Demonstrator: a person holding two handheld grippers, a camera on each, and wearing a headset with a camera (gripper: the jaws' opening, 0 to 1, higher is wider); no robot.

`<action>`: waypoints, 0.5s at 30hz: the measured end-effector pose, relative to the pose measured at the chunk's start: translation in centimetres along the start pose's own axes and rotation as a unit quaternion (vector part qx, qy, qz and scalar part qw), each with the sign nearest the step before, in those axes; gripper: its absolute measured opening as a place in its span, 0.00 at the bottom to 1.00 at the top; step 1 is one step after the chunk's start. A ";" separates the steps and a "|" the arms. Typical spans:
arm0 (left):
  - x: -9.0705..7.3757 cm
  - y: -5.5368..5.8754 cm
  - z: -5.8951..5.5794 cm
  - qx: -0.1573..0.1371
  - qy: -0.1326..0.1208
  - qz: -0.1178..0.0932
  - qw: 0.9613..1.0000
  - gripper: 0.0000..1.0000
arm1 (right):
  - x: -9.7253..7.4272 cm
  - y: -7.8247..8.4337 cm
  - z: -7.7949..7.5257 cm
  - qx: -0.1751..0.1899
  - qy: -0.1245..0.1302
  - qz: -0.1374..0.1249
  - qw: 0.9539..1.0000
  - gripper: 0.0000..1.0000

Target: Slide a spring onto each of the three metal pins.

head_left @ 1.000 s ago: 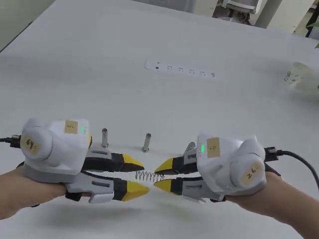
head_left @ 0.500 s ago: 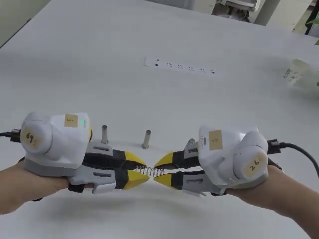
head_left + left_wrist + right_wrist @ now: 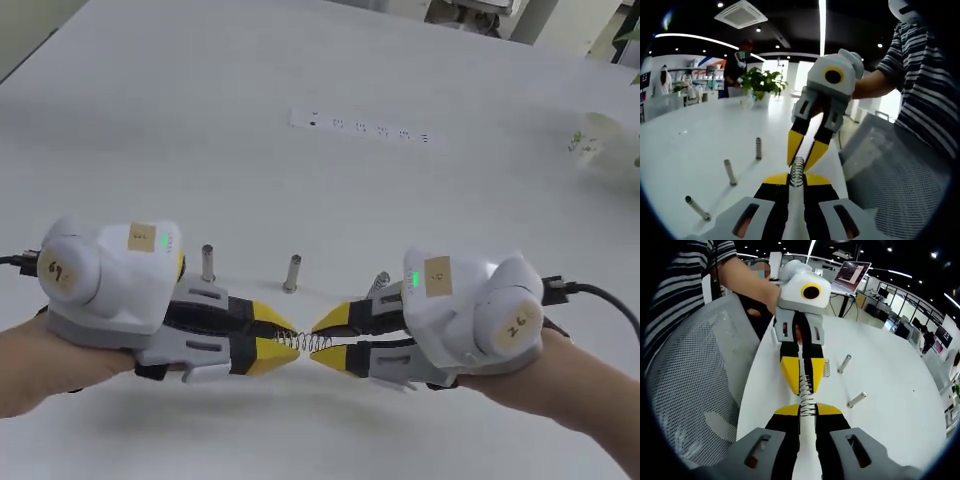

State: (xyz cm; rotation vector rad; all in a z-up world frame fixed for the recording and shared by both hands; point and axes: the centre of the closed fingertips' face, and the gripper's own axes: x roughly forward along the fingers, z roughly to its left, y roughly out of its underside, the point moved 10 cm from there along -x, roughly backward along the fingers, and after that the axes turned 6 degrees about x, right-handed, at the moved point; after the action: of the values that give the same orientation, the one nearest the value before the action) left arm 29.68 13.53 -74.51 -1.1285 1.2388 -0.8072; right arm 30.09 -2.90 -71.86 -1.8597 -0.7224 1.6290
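A small steel spring [image 3: 304, 343] hangs level between my two grippers, just above the white table [image 3: 300, 60]. My left gripper [image 3: 288, 343] is shut on its left end and my right gripper [image 3: 318, 343] is shut on its right end. In the left gripper view my yellow tips [image 3: 797, 179] pinch the spring [image 3: 797, 167]. In the right gripper view the right gripper's tips [image 3: 807, 410] clamp the other end of the spring [image 3: 805, 387]. Behind stand two bare metal pins [image 3: 208, 262] [image 3: 292, 271] and a third pin [image 3: 381, 284] that carries a spring.
A white power strip [image 3: 365, 132] lies further back on the table. A pale cup [image 3: 600, 148] stands at the far right. A grey mesh chair back [image 3: 695, 380] sits close to the table's near edge, beside a person in a striped shirt [image 3: 920, 80].
The left gripper's jaws, open a second ago, have shut on the spring's free end. Both grippers have drawn closer together.
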 end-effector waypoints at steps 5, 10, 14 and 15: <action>0.1 0.0 0.0 -0.004 0.007 0.001 1.000 0.02 | -0.1 0.2 0.0 0.012 0.000 -0.006 1.000 0.09; 0.1 0.0 -0.1 -0.004 0.013 0.006 1.000 0.02 | -0.2 0.7 0.0 0.025 -0.001 -0.006 1.000 0.10; -0.1 0.1 -0.1 -0.005 0.014 0.009 1.000 0.02 | -0.3 0.8 0.0 0.028 -0.003 -0.008 1.000 0.09; -0.2 0.0 -0.1 -0.004 0.014 0.008 1.000 0.02 | -0.2 0.8 0.0 0.031 -0.002 -0.010 0.999 0.09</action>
State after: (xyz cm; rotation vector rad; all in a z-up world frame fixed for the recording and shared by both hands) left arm 29.53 13.68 -74.48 -1.1157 1.2750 -0.8083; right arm 30.09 -3.61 -72.25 -1.7991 -0.6831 1.6250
